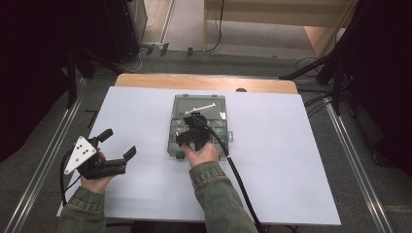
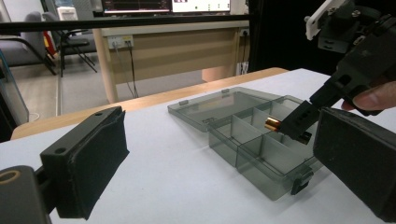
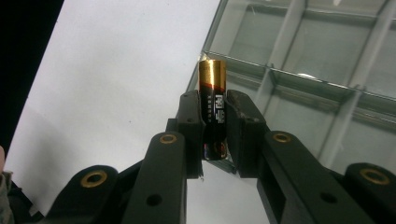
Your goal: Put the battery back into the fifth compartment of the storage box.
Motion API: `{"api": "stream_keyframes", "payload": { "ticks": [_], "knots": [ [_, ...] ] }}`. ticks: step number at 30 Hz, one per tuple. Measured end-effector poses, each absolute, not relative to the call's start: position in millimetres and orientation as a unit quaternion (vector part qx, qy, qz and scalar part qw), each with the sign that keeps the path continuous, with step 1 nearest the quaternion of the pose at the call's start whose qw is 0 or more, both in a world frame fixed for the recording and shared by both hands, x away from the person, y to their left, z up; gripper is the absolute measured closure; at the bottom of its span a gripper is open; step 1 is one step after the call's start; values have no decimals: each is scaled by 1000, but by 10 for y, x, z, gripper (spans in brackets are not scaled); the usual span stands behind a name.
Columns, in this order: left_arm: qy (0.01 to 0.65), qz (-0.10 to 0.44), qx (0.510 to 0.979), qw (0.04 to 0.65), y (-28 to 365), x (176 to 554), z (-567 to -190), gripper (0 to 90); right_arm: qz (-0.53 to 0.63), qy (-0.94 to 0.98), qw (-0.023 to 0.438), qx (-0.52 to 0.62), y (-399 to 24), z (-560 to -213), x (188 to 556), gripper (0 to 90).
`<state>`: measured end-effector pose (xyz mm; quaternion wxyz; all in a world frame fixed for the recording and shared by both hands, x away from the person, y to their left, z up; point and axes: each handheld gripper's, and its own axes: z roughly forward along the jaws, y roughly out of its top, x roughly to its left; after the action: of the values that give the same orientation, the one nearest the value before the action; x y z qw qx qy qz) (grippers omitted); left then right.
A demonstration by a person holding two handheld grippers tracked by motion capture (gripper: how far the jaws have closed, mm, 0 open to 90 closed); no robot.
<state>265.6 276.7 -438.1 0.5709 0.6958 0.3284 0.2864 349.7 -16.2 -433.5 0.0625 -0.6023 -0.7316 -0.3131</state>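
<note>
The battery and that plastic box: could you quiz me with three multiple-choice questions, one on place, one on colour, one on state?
1. Where is the battery?
A. Between the right tool's jaws
B. On the floor
C. In the left tool

2. What colour is the battery's far end?
A. Green
B. Gold
C. White

3. How is the compartment box?
A. Lid shut
B. Upside down
C. Lid open, lying flat

Answers: 1 A, the right gripper view shows the jaws clamping it. 2 B, its tip is gold above a black body. 3 C, the lid lies flat on the table behind open compartments.
</note>
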Motion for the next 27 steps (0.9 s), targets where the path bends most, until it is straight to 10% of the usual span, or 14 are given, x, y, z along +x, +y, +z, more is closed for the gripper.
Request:
{"api": "stream_keyframes", "payload": {
  "ticks": [8, 27],
  "knots": [
    [326, 285, 700, 568, 2765, 2661, -4386, 32, -287, -727, 55, -621, -50, -4405, 3563, 762],
    [325, 284, 701, 567, 2756, 2667, -4394, 32, -331, -744, 60, -577, -237, -4258, 3440, 320]
  ]
}}
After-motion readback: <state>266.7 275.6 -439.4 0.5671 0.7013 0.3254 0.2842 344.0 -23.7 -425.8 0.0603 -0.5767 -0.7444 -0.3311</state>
